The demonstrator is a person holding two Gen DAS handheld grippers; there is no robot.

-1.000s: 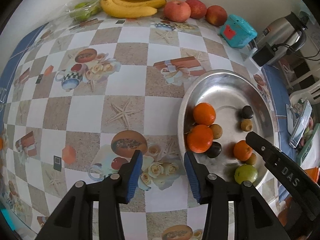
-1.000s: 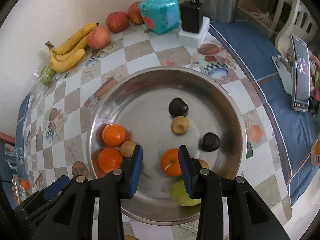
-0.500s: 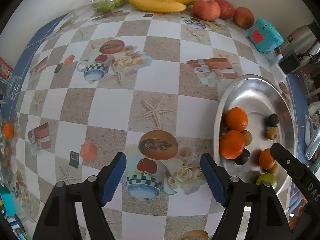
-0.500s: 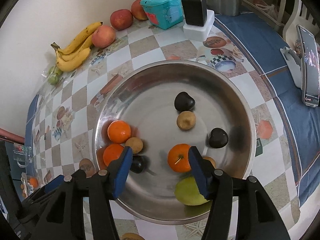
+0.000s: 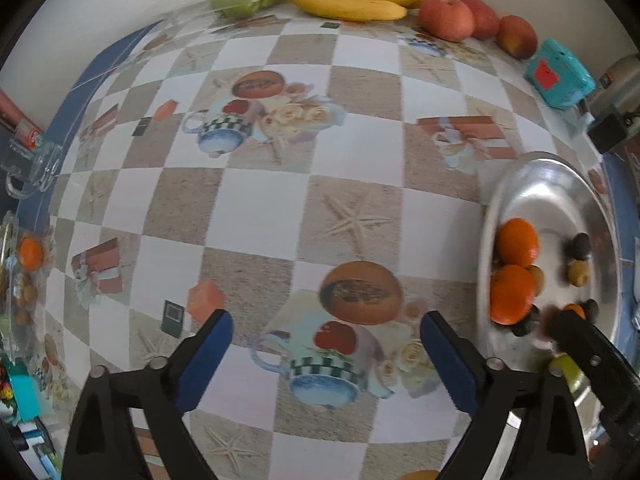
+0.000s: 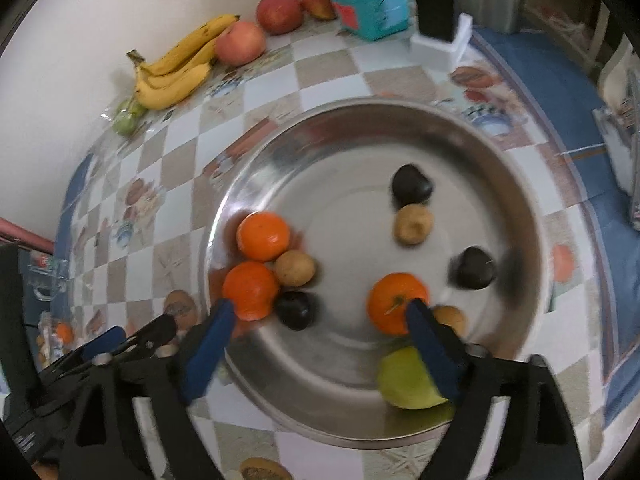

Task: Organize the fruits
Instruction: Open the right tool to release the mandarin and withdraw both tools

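Both sets of jaws are opening wide, gripping nothing. Left gripper (image 5: 326, 354) hangs over bare tabletop (image 5: 256, 200); right gripper (image 6: 320, 326) over the bowl (image 6: 400, 128), oranges (image 6: 262, 236) inside, bananas (image 6: 176, 70) at the far edge.

The right tongs' blue pad (image 6: 430, 350) covers part of the green fruit (image 6: 404, 380) and a small tan fruit (image 6: 450, 318). In the left view, motion blur smears the metal bowl's (image 5: 560, 176) contents.

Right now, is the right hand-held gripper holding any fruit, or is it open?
Open and still opening. The right hand-held gripper hangs over the metal bowl; its blue pads stand wide apart with only bare bowl floor between them, gripping nothing.
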